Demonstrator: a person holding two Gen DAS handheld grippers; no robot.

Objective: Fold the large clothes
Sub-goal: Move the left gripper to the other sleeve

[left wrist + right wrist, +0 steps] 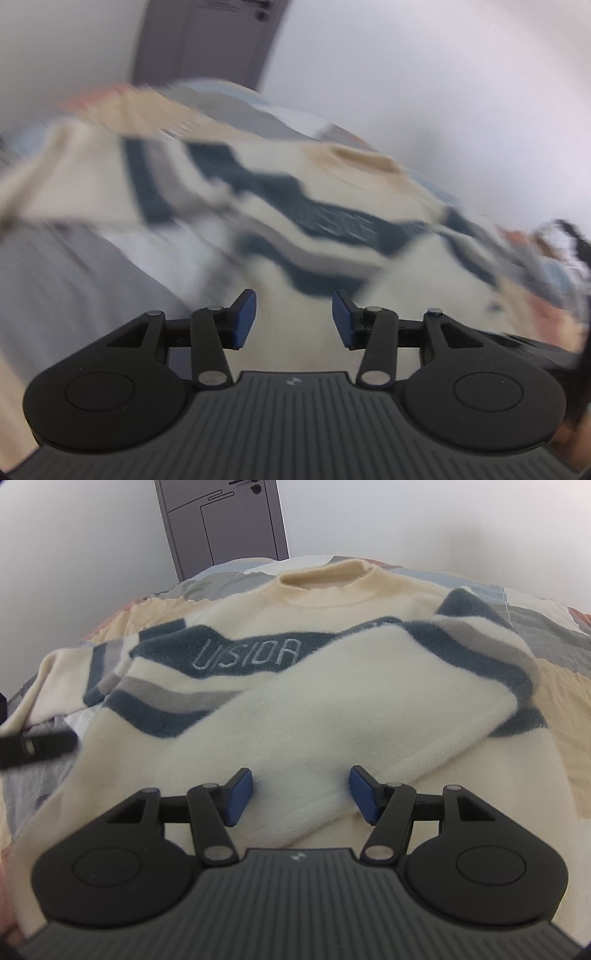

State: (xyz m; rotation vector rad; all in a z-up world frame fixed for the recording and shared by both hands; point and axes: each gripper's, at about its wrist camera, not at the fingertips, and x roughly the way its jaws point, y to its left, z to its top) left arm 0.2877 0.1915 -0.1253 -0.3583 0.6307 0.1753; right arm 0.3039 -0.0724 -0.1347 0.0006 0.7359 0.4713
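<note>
A cream fleece sweater (pixel 332 602) with navy and grey stripes lies face up on the bed, collar at the far side. Its right sleeve (pixel 332 731) is folded diagonally across the chest. My right gripper (pixel 301 794) is open and empty, just above the sleeve's cuff end. My left gripper (pixel 294 319) is open and empty over the sweater's lower cream part (pixel 295 332); that view is motion-blurred. The left gripper's black finger also shows at the left edge of the right wrist view (pixel 37 746), near the left sleeve (pixel 48 686).
The bed has a patchwork quilt (pixel 546 627) in grey, beige and orange. A grey door (pixel 221 520) stands in the white wall behind the bed. A dark object (pixel 576 240) sits at the far right of the left wrist view.
</note>
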